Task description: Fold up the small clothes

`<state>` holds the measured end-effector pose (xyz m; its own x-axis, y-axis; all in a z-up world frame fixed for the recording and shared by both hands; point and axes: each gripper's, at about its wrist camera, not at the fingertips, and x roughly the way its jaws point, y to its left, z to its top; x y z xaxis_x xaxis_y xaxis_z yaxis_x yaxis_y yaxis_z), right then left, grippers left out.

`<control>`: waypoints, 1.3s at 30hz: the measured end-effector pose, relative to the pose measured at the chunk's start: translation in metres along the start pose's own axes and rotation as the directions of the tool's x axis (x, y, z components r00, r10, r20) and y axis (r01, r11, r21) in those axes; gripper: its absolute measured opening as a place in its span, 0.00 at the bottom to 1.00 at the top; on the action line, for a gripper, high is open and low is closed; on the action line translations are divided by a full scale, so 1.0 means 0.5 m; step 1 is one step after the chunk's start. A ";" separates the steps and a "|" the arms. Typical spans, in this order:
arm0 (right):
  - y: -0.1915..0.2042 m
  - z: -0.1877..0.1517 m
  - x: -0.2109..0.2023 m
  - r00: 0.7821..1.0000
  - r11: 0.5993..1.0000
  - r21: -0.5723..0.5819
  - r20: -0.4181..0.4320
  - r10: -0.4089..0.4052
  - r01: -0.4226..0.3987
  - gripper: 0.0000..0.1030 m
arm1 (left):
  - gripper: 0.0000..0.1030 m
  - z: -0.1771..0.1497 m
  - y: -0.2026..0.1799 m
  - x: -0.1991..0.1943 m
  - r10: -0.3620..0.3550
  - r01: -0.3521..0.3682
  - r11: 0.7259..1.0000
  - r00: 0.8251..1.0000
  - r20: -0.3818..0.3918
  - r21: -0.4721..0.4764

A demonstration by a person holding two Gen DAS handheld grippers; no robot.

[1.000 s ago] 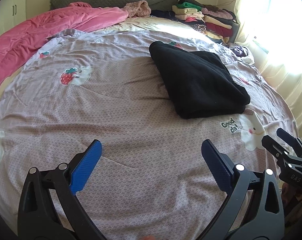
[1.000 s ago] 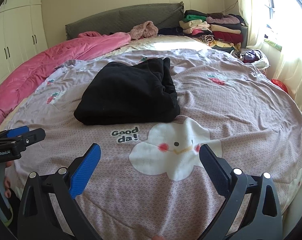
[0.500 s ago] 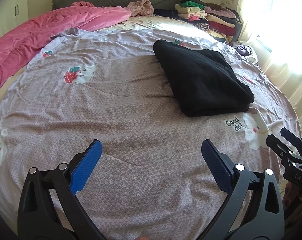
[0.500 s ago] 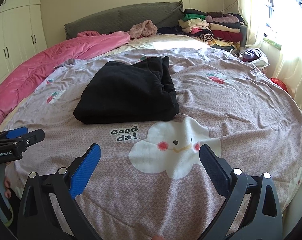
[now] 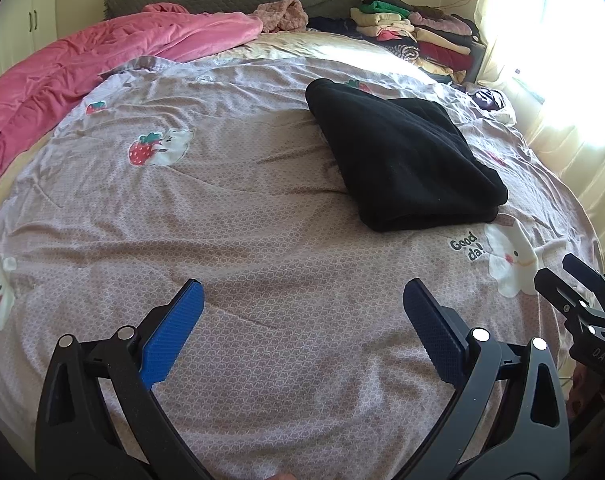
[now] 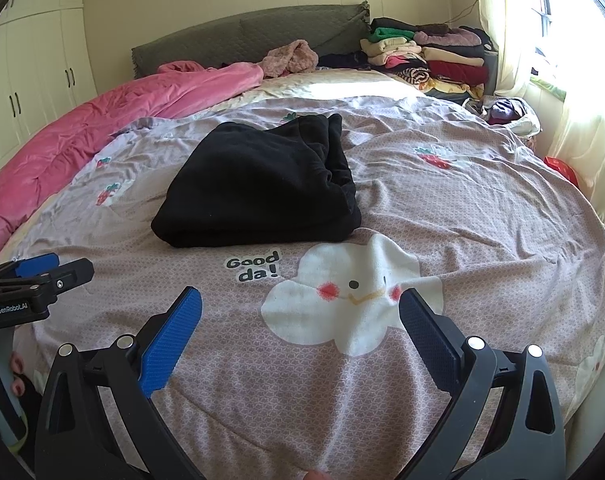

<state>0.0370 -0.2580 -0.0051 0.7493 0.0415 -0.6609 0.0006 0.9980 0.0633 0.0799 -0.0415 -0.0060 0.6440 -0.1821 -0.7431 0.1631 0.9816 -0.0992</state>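
A black garment lies folded into a thick rectangle on the mauve bedspread. My left gripper is open over bare bedspread, short of the garment and to its left, holding nothing. My right gripper is open too, hovering above the white cloud print just in front of the garment. Each gripper shows at the edge of the other's view: the right gripper at the far right, the left gripper at the far left.
A pink quilt lies bunched along the left side. A stack of folded clothes sits at the far right by the green headboard. Bright curtains hang on the right. A hand with painted nails shows low left.
Both grippers stay open and empty. The left wrist view has shifted slightly, so the black garment sits a little more to the right; the right view is almost unchanged.
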 end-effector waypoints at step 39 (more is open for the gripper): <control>-0.002 0.007 -0.006 1.000 1.000 -0.008 0.001 0.003 -0.003 0.96 | 0.91 0.001 0.001 -0.007 0.008 -0.008 1.000 1.000 -0.004 0.005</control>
<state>0.0372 -0.2592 -0.0007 0.7500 0.0442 -0.6600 -0.0068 0.9982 0.0591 0.0781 -0.0401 -0.0030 0.6422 -0.1745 -0.7464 0.1620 0.9826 -0.0903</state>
